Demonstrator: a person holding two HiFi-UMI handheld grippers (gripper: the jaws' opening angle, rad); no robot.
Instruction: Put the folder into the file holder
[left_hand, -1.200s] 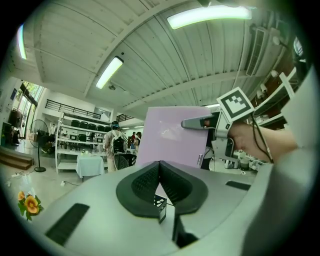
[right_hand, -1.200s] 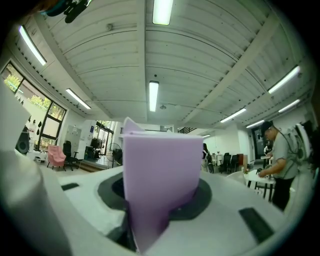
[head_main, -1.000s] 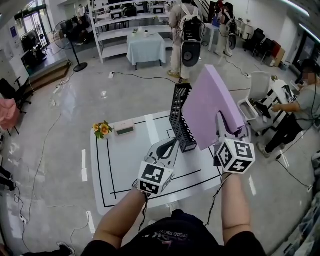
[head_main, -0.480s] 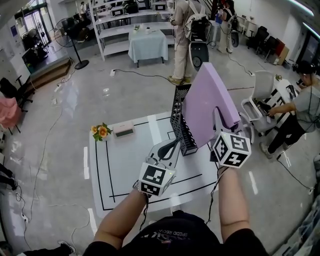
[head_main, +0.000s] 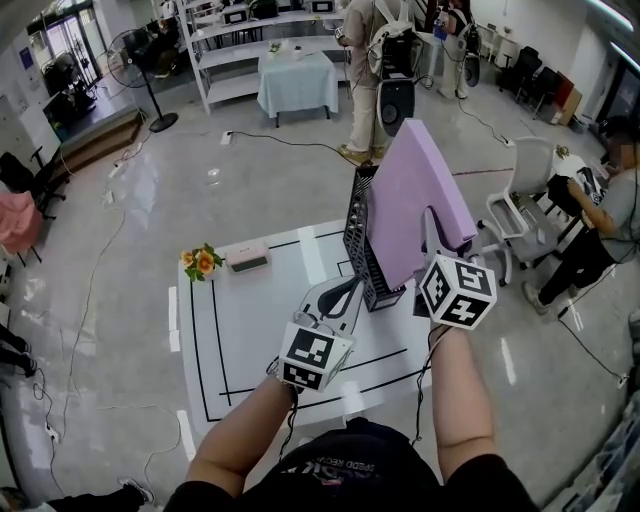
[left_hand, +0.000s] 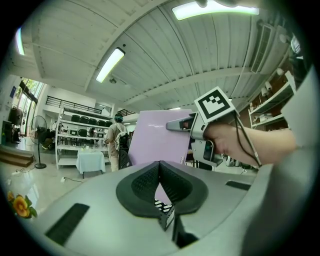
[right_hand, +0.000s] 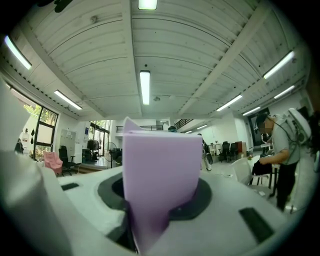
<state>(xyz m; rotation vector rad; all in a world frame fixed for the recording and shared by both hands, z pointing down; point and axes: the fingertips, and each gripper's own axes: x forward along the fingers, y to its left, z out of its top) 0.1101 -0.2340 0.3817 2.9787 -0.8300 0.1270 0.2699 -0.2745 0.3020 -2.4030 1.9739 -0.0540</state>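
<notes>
Showing one purple folder (head_main: 418, 190) beside one file holder (head_main: 360, 235).

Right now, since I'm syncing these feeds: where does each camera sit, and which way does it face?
Head view: on the person's head, looking steeply down at the table, file holder and both forearms.
Left gripper view: on the left gripper, angled upward past its shut jaws; the right gripper and its hand show.
Right gripper view: on the right gripper, facing the ceiling; its jaws clamp the folder.
Shared: all three show the purple folder.
</notes>
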